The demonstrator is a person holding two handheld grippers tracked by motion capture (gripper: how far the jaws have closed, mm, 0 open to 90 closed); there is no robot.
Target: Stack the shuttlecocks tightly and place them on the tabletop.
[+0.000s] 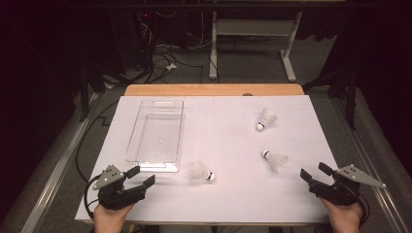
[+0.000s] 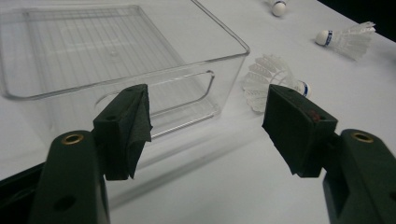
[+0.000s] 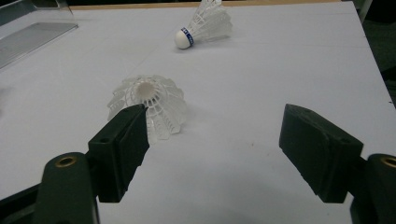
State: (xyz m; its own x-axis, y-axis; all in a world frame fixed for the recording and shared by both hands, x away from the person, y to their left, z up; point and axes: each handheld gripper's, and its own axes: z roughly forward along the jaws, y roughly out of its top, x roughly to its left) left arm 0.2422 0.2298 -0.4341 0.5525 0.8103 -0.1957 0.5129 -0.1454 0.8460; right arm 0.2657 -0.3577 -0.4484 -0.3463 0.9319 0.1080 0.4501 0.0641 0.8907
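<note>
Bench (image 1: 228, 204): white top, wooden strip along the far edge, dark floor with cables behind it.

Clear plastic bin (image 1: 156, 136): long, rectangular, open top, nothing in it, on the left half of the bench with its long side running away from the person. In the left gripper view its near end wall (image 2: 187, 88) with the handle cut-out sits just past the jaws.

Left claw (image 1: 140, 177): near-left corner of the bench, held in a hand (image 1: 112, 218), jaws wide apart, nothing between them, pointed toward the bin's near end. Right claw (image 1: 317, 173): near-right corner, jaws also wide apart, gripping nothing.

Three white shuttlecocks, all lying on their sides on the bench, well apart from each other:
- nearest shuttlecock (image 1: 202, 172): just right of the bin's near corner, cork to the right, close ahead of the left claw.
- middle shuttlecock (image 1: 276, 159): right half, just ahead of the right claw; in the right gripper view its open skirt (image 3: 148, 105) faces the camera, beside the left jaw.
- far shuttlecock (image 1: 266, 118): back right, cork toward the person.
</note>
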